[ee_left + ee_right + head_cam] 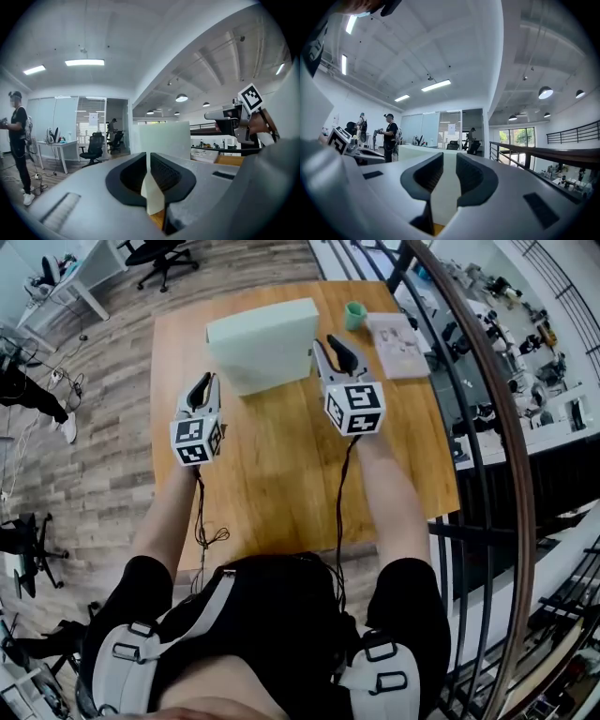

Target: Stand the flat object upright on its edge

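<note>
One worktop [281, 484] bears one slab [267, 357], one cup [354, 315] and one booklet [398, 345]. Two grippers: left gripper [204, 381], right gripper [322, 345]. One railing [497, 427].

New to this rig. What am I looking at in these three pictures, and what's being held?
No robot here: a person holds a two-jaw gripper in each hand. The head view looks down from a camera on the person's head. The two gripper views come from cameras riding on each gripper, looking along its jaws. On the wooden table are a pale green board, a green cup and a printed sheet. The left gripper is shut on the board's left corner, the right gripper on its right edge; the board looks tipped up.
</note>
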A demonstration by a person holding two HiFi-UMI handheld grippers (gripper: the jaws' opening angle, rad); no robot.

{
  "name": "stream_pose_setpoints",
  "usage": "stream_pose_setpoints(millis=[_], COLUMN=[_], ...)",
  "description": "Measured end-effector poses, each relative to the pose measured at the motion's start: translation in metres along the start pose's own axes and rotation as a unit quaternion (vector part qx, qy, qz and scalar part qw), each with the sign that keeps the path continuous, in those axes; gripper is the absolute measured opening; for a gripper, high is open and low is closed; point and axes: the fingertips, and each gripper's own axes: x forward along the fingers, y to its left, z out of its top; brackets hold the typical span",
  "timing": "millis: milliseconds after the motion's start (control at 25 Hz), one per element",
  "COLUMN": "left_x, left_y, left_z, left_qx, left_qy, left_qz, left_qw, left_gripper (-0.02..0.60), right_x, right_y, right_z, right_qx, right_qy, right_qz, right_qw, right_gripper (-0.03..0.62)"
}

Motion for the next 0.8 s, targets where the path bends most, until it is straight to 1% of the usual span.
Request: stream_pose_setpoints(millis=[40,80,120,240,360,480,600,720,800], left_x=[-0.009,-0.019,-0.030,-0.061,-0.090,-0.118,-0.142,-0.161,-0.169], left_y=[0.002,0.003,0.004,0.004,0.004,0.006,0.007,0.005,0.004], left_z=[0.009,0.018,0.026,0.046,0.057,0.056,0.049,0.043,0.041], left_qx=[-0.001,-0.003,-0.004,-0.012,-0.011,-0.010,-0.013,-0.003,-0.009], left_qy=[-0.008,-0.015,-0.022,-0.038,-0.042,-0.039,-0.035,-0.032,-0.031], left_qz=[0.007,0.013,0.016,0.022,0.026,0.029,0.028,0.027,0.023], left_qw=[0.9999,0.9998,0.9996,0.9990,0.9987,0.9988,0.9989,0.9991,0.9992], left_gripper=[0.019,0.005,0.005,0.003,0.003,0.003,0.003,0.003,0.003], right_x=[-0.008,-0.016,-0.024,-0.047,-0.069,-0.089,-0.109,-0.128,-0.135], right_y=[0.005,0.011,0.017,0.036,0.051,0.069,0.091,0.107,0.115], right_z=[0.006,0.012,0.018,0.034,0.045,0.043,0.033,0.023,0.021], right_qx=[-0.001,-0.002,-0.002,0.001,0.005,0.007,0.010,0.009,0.010], right_qy=[-0.008,-0.015,-0.022,-0.040,-0.051,-0.049,-0.041,-0.035,-0.034], right_qz=[-0.007,-0.014,-0.019,-0.033,-0.050,-0.064,-0.069,-0.074,-0.076], right_qw=[1.000,1.000,1.000,0.999,0.997,0.997,0.997,0.997,0.997], right_gripper=[0.067,0.032,0.008,0.005,0.005,0.003,0.003,0.003,0.003])
